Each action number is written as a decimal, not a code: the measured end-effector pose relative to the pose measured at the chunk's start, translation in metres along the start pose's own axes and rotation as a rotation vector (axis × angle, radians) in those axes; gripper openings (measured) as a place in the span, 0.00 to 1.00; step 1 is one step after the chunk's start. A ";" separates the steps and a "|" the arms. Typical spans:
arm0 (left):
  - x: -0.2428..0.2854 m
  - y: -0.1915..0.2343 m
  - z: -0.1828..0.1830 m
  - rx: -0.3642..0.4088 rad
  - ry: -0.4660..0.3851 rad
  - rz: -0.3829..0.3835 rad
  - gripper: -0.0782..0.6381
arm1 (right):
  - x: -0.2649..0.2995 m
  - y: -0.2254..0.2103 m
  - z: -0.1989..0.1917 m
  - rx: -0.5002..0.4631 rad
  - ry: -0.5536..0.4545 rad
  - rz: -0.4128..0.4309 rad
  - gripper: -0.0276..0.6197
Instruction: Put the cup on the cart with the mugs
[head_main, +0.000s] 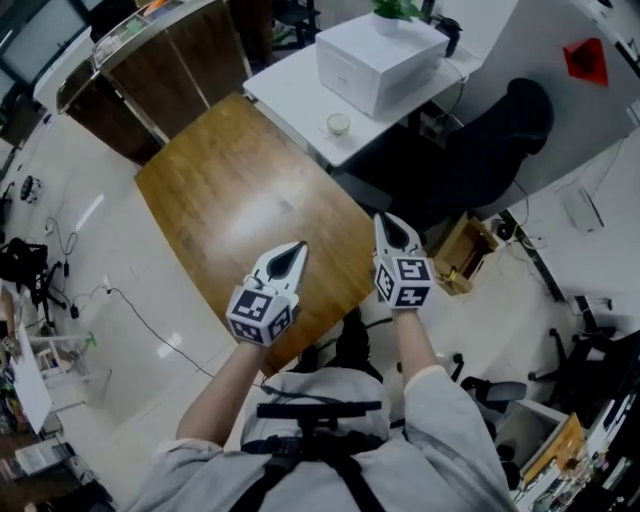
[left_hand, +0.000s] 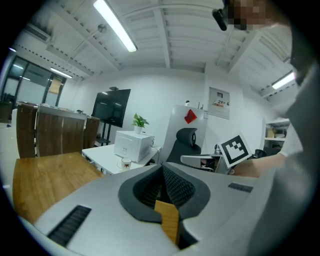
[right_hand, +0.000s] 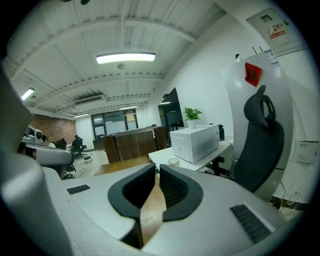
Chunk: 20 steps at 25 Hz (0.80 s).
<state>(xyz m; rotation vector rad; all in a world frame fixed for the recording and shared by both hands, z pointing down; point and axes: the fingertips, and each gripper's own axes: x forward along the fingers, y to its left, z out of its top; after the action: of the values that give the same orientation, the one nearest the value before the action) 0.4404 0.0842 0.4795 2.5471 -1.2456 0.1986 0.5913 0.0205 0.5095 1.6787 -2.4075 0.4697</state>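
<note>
Cup (head_main: 338, 124) on desk (head_main: 290, 95), just beside box (head_main: 380, 60). L gripper (head_main: 297, 247) & R gripper (head_main: 385, 220): jaws pressed together, empty, well short of box. Only head view shows both at wood table (head_main: 230, 190) edge.

Before you, a glossy wooden table (head_main: 240, 190) runs across a pale, shiny floor (head_main: 90, 300). At its far corner stands a white desk (head_main: 300, 100) bearing a white boxy appliance (head_main: 375, 60) topped by a potted plant (head_main: 395, 10). A black office chair (head_main: 500, 130) sits just beside the desk, near a white panel with a red sign (head_main: 585, 60). Overhead, a strip light (left_hand: 115, 26) glows on the white ceiling, and a dark screen (left_hand: 111, 106) stands by the far wall.
</note>
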 end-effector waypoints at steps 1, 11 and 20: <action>0.010 0.006 -0.002 -0.005 0.011 0.017 0.12 | 0.016 -0.005 0.002 -0.004 0.011 0.015 0.14; 0.110 0.069 -0.011 -0.003 0.053 0.114 0.11 | 0.163 -0.047 -0.013 -0.085 0.108 0.170 0.51; 0.180 0.115 -0.026 0.018 0.091 0.133 0.12 | 0.279 -0.075 -0.028 -0.119 0.149 0.180 0.76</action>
<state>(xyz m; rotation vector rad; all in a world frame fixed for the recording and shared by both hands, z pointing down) 0.4605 -0.1093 0.5731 2.4418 -1.3849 0.3519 0.5618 -0.2397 0.6352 1.3369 -2.4352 0.4488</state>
